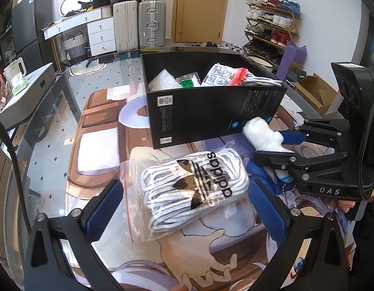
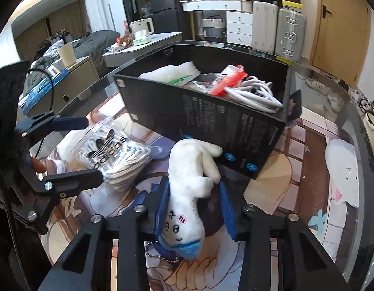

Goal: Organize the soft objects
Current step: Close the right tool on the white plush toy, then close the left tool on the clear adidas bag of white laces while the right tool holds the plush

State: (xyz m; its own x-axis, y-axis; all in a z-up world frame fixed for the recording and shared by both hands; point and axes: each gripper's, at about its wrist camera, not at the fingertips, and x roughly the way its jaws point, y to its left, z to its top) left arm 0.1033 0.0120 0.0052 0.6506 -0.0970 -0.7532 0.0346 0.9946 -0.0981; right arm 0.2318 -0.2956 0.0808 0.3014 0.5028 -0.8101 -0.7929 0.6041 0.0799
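Observation:
A clear zip bag of white adidas laces (image 1: 187,191) lies on the printed mat in front of an open black box (image 1: 211,118). My left gripper (image 1: 184,206) is open, its blue pads either side of the bag, apart from it. The bag also shows in the right wrist view (image 2: 114,155). My right gripper (image 2: 194,201) straddles a white plush toy (image 2: 189,181) with a blue end and bead chain; the left pad touches it, the right pad stands off. The toy's head rests against the box (image 2: 211,121). In the left view the toy (image 1: 264,138) sits between the right gripper's fingers (image 1: 274,145).
The box holds a white foam piece (image 1: 162,80), a red-and-white packet (image 1: 225,75) and white cables (image 2: 250,94). The printed mat (image 1: 102,145) covers a glass table (image 1: 53,121). Suitcases, drawers, a shoe rack and a door stand behind.

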